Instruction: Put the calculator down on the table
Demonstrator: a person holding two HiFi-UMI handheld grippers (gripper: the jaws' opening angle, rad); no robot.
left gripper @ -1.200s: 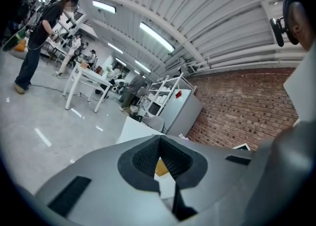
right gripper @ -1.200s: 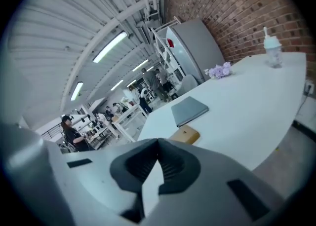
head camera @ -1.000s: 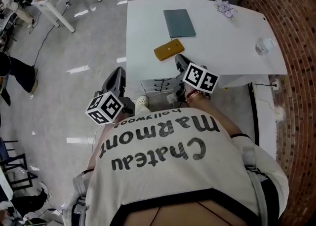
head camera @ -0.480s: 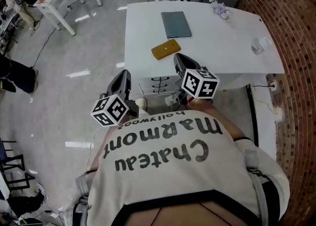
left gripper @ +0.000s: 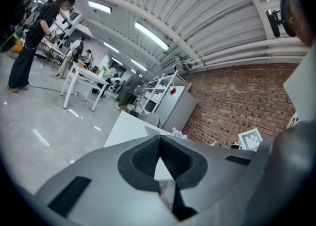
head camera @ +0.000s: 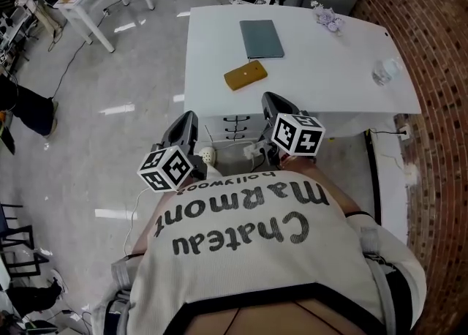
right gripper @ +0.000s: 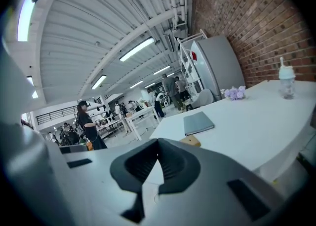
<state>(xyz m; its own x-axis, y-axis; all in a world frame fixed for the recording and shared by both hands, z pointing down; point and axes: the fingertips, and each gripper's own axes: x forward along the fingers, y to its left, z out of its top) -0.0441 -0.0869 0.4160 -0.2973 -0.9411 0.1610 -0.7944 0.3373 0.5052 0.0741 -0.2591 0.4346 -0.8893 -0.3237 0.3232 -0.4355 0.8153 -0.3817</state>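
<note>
Right claw (right gripper: 158, 143) backed off calculator (head camera: 246, 75) — shut, ceiling (right gripper: 98, 32) only in gripper views

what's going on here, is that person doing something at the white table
A person stands at the near edge of the white table with a two-jaw gripper in each hand. The left gripper and the right gripper are both shut and empty. A flat mustard-yellow slab, probably the calculator, already lies on the table near a grey notebook. Neither gripper touches it.
</note>
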